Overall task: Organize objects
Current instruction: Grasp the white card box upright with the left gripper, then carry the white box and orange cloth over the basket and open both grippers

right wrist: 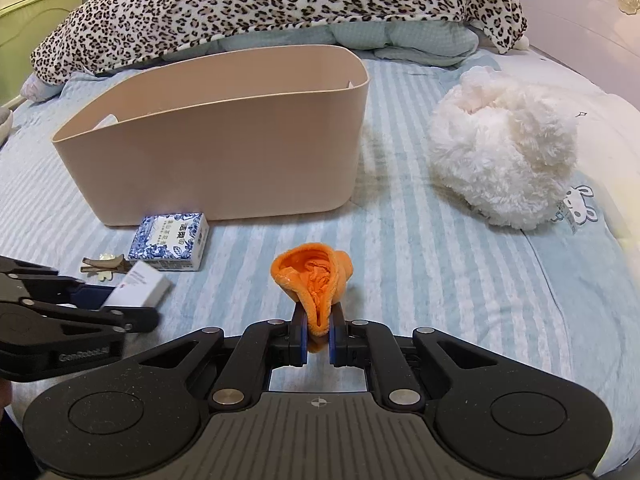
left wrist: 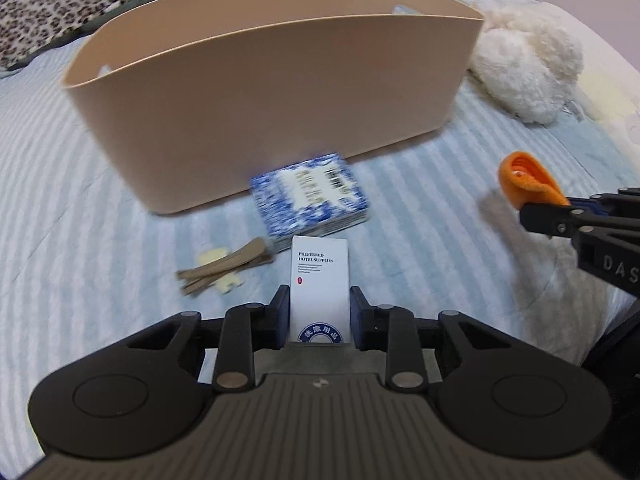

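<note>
My left gripper (left wrist: 319, 312) is shut on a white hotel-supplies box (left wrist: 320, 280), held above the striped bed; it also shows in the right wrist view (right wrist: 138, 290). My right gripper (right wrist: 318, 334) is shut on an orange fleece cloth (right wrist: 316, 280), seen from the left wrist view too (left wrist: 528, 182). A beige oval bin (left wrist: 272, 92) stands ahead on the bed, also in the right wrist view (right wrist: 224, 152). A blue-and-white tissue pack (left wrist: 310, 196) lies before the bin. A tan hair clip (left wrist: 224, 266) lies left of it.
A white fluffy plush item (right wrist: 504, 160) lies right of the bin. A leopard-print blanket (right wrist: 280, 4) is piled at the bed's head behind the bin. The bed has a blue striped cover (right wrist: 420, 260). A green cabinet (right wrist: 36, 20) stands far left.
</note>
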A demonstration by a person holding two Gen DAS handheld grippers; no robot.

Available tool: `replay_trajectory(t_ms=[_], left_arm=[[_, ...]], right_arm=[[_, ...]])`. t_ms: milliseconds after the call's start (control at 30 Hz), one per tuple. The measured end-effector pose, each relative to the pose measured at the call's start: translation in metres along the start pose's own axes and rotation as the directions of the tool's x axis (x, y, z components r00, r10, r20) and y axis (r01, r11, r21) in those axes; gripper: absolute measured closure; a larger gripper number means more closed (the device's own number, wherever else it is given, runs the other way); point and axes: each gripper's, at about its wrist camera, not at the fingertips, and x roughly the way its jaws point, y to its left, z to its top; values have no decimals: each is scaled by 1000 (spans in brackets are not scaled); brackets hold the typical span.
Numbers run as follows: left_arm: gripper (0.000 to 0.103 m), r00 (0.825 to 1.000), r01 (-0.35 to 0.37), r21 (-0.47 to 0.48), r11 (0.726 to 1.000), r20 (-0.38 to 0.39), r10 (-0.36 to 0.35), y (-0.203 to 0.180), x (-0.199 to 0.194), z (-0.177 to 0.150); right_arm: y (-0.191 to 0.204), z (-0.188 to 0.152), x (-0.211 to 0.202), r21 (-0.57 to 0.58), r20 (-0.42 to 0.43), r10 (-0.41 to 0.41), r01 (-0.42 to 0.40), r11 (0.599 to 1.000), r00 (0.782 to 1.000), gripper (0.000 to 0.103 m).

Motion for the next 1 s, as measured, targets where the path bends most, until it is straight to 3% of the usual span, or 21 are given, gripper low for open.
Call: replay_trajectory(t_ms=[200,500,733,1000], left_arm=[[72,1000,1,-17,1000,17,-1,11,-20,-5],[71,988,9,-41,999,154,-2,27,-76,4],[71,969,-2,-53,999,245,15,40,-105,26],[71,955,-36,-76,996,292,57,60,-109,64]], right_arm=[[2,3,-10,14,27,23,-23,1000,999,94],[4,15,-37,32,115,67,-71,997,991,94],[8,41,-53,28,191,88,-96,995,978,94],[14,83,-55,9,270,93,-99,995,958,94]])
